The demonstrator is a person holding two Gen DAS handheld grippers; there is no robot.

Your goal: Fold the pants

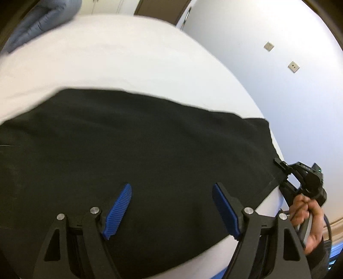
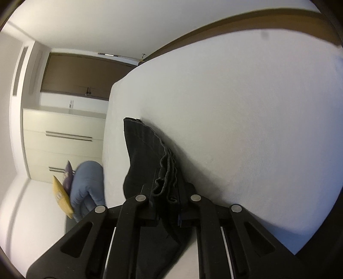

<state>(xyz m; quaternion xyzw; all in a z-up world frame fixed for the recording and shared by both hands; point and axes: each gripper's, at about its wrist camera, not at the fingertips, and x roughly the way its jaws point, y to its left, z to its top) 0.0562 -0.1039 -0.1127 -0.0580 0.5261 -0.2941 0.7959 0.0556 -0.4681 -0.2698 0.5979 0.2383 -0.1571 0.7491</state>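
The right gripper (image 2: 168, 211), black with steel pivot pins, has its two jaws drawn nearly together on the gathered waistband of the black fabric pants (image 2: 148, 154). In the right wrist view the bunched hem sits wedged between the jaws, its folds crinkled, and the cloth rises ahead of them in a dark ridge along the edge of the white bed sheet (image 2: 246, 128). This close look at the pinch belongs to that view alone.

The left wrist view shows the same right gripper (image 1: 280, 169) from the side, at the far right corner of the pants (image 1: 139, 150), with a person's bare hand (image 1: 308, 216) around its handle; the corner of the cloth is pulled taut toward it. The left gripper (image 1: 171, 206) stands wide open, its ribbed blue pads (image 1: 118, 211) well apart and nothing between them; it hangs over the flat dark cloth, and whether the pads touch the cloth cannot be told.

Outward from there, the left wrist view gives the pants spread broad and flat across the white bed sheet (image 1: 128, 53), reaching the sheet's right edge. A quilted grey-blue cushion (image 1: 40, 19) lies at the top left corner. The right wrist view shows that cushion (image 2: 88, 182) below the bed edge, beside a yellow packet (image 2: 62, 197) and a purple packet (image 2: 68, 173), with cream drawer fronts (image 2: 62, 137) behind them.
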